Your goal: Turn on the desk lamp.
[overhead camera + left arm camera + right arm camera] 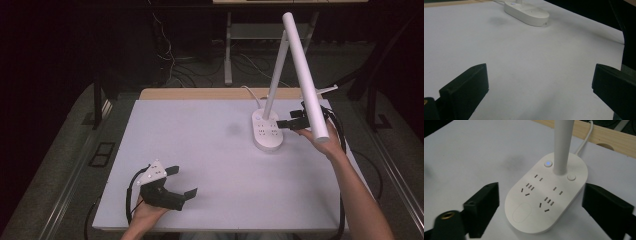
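- Dim room behind, cables on the floor beyond; white table top (210, 150) with a wooden strip along its far edge.
- White desk lamp base (266, 131) on the far right part of the table, oval, with socket slots, a lit blue button (547, 164) and a plain round button (571, 177) on top.
- White stem (562, 145) rising from the base; long white lamp head (305, 75) slanting above it.
- White cord (584, 142) leading off the base over the wooden strip.
- Right gripper (540, 207) at the base from the right side, jaws wide apart, one on each side of the base, no pad pressing on it.
- Left gripper (181, 181) held in a hand at the near left, well apart from the lamp, jaws wide open, bare table between them.
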Demonstrator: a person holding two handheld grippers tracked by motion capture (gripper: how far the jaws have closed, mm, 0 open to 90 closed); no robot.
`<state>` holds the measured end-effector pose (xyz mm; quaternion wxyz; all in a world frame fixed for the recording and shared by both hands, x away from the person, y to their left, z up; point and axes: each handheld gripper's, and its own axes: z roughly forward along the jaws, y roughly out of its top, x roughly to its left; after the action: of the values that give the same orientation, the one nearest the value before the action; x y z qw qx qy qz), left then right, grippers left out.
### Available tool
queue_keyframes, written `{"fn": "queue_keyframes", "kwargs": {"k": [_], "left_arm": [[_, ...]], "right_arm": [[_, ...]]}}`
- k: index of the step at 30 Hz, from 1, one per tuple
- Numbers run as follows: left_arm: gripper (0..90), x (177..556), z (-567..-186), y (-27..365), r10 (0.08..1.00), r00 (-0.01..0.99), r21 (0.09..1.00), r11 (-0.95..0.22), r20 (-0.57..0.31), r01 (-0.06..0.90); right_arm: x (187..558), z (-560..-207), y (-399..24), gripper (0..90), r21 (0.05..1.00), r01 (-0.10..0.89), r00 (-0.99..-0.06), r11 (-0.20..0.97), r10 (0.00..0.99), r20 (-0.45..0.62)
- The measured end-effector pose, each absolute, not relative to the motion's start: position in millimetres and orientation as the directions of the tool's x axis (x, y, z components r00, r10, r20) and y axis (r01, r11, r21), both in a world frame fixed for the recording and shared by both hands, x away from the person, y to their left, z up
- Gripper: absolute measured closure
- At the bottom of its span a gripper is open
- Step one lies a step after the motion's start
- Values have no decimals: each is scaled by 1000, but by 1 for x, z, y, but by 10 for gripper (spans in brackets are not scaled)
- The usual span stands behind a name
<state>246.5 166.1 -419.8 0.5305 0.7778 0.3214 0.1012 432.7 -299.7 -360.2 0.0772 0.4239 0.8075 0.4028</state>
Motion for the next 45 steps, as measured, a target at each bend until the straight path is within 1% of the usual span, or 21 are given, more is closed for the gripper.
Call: {"fn": "queue_keyframes", "kwargs": {"k": [1,2,11,14,15,19,20,25,27,32,38,43,45], "left_arm": [[0,246,-420,166,607,773,890,-230,-184,393],[0,246,-420,166,607,773,890,-230,-185,394],[0,247,-420,166,606,773,889,-231,-186,395],[0,247,-420,166,605,774,889,-231,-186,395],[0,247,-420,166,605,774,889,-231,-186,395],[0,247,-420,166,603,775,888,-233,-188,396],[0,247,-420,166,603,775,887,-234,-189,398],[0,246,-420,166,602,776,888,-233,-188,396],[0,246,-420,166,602,776,890,-229,-189,394],[0,246,-420,166,602,777,891,-228,-187,392],[0,246,-419,168,605,774,892,-227,-185,391],[0,246,-418,169,611,771,894,-223,-183,389],[0,245,-418,170,612,769,894,-220,-185,390]], "right_arm": [[433,-360,-300,152,716,622,-629,316,747,217],[436,-361,-300,209,709,629,-623,319,752,216],[453,-367,-306,391,700,648,-600,301,768,225],[458,-368,-309,437,703,651,-590,286,773,232],[458,-368,-309,437,703,651,-590,286,773,232],[467,-372,-314,507,695,671,-575,258,773,268],[467,-372,-314,507,695,671,-575,258,773,268],[478,-375,-315,609,692,682,-560,234,776,290],[481,-376,-315,627,693,684,-555,226,778,294],[487,-379,-316,713,702,690,-530,176,783,325],[494,-386,-314,812,696,700,-510,160,793,332],[500,-393,-312,880,688,711,-498,146,796,345],[501,-394,-312,886,687,712,-494,144,798,345]]}}
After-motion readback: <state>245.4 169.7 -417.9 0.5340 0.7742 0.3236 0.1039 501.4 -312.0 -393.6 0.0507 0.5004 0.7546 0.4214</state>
